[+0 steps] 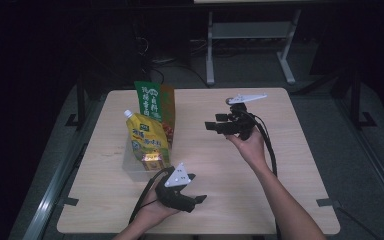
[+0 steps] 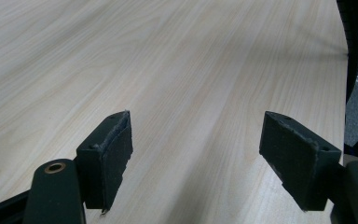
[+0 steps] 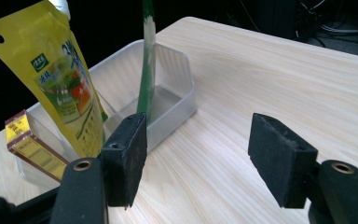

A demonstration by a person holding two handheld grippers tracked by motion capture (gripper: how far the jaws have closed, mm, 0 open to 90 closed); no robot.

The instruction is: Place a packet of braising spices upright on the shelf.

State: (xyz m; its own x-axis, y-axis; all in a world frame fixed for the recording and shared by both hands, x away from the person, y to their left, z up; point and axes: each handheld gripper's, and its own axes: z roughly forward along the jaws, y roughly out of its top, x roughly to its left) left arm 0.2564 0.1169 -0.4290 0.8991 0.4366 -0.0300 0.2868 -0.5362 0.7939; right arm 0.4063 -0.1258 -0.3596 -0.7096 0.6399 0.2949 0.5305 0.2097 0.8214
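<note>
A clear plastic bin stands left of centre on the wooden table. In it stand a yellow spouted pouch, a green packet behind it, and a small yellow-and-red box at its near end. My left gripper is open over bare table, near the front edge, just right of the bin. My right gripper is open and empty, to the right of the bin, its jaws pointing toward it.
A black cable trails from the right gripper along the forearm. A white table frame stands on the floor beyond the table. Metal floor rails run beside the left edge. Bare tabletop lies right of and in front of the bin.
</note>
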